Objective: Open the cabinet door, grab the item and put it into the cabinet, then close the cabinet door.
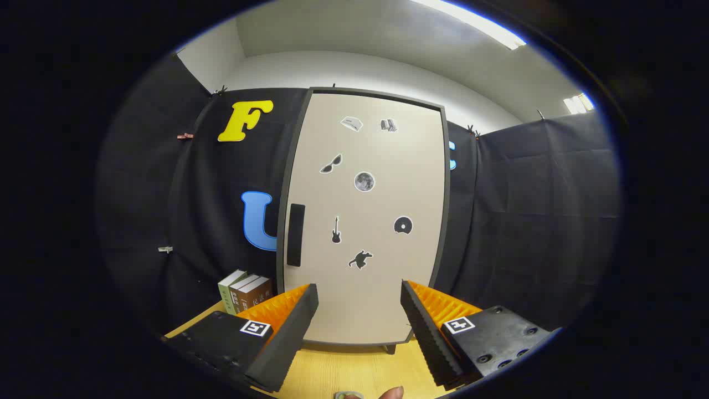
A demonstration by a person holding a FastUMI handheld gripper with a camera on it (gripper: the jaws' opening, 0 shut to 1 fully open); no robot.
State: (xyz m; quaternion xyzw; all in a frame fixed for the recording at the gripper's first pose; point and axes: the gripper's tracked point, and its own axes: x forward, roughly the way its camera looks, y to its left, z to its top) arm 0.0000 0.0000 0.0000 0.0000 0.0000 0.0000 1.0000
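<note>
The cabinet (363, 216) stands upright on the wooden bench (354, 371), tall and pale with a dark frame, and it is the biggest thing here. Its door (382, 288) is closed flat, dotted with small stickers. It looks like a rigid panel that should swing on hinges along the side away from the handle, and probably moves lightly. The handle (296, 235) is a dark vertical bar near the door's left edge, about halfway up. That is the obvious place to take hold: hook or pinch it and pull outward, since the smooth face of the door gives nothing to grip.

To the left of the cabinet, low against the booth wall, a short row of books (246, 292) stands on the bench. They may be the item to stow, though I cannot tell for certain. If so, they would be stiff and fairly heavy, best pinched across the spine.

The gripper (359, 302) hovers in front of the cabinet's lower part, its fingers spread wide apart and holding nothing, with the handle above and left of them.
</note>
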